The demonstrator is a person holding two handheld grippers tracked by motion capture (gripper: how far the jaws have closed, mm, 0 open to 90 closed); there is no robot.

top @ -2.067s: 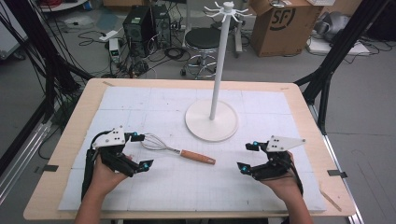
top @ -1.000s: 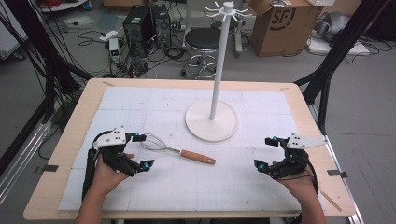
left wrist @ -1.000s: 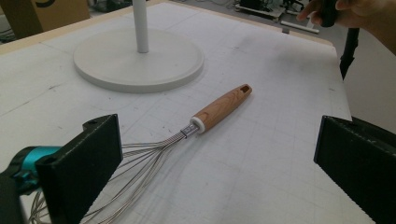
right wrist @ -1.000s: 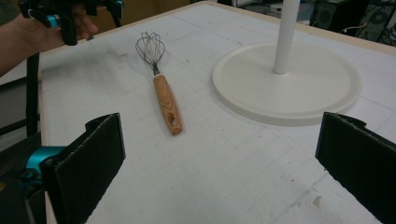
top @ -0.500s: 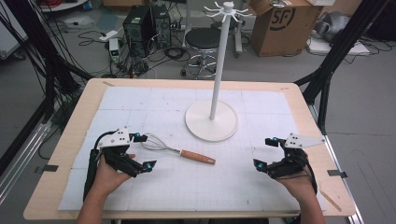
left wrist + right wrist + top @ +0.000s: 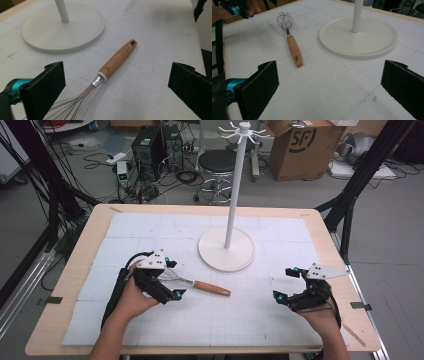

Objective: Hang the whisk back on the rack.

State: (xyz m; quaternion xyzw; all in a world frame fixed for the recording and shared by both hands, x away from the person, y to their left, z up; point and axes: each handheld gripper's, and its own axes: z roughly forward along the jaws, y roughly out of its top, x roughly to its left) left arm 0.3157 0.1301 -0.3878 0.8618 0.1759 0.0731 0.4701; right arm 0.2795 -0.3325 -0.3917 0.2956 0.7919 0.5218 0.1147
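A whisk (image 6: pixel 192 283) with a wooden handle lies flat on the white gridded mat (image 6: pixel 280 320) that covers the table (image 6: pixel 65 270), near the middle and a little to the left, its wire head pointing left and its handle pointing right. The left gripper (image 6: pixel 171 279) sits over the wire end with its jaws spread wide; in the left gripper view the wires and the metal collar lie between the two black jaws, and neither jaw touches the whisk (image 6: pixel 110 67). The right gripper (image 6: pixel 287 284) rests at the near right of the mat, well apart from the whisk, its jaws also wide apart and holding nothing. In the right gripper view the whisk (image 6: pixel 291 41) lies ahead to the left, beside the round base of a white stand (image 6: pixel 359 37). That stand (image 6: pixel 227 247) rises just beyond the whisk's handle, its post ending in a ring of small hooks.
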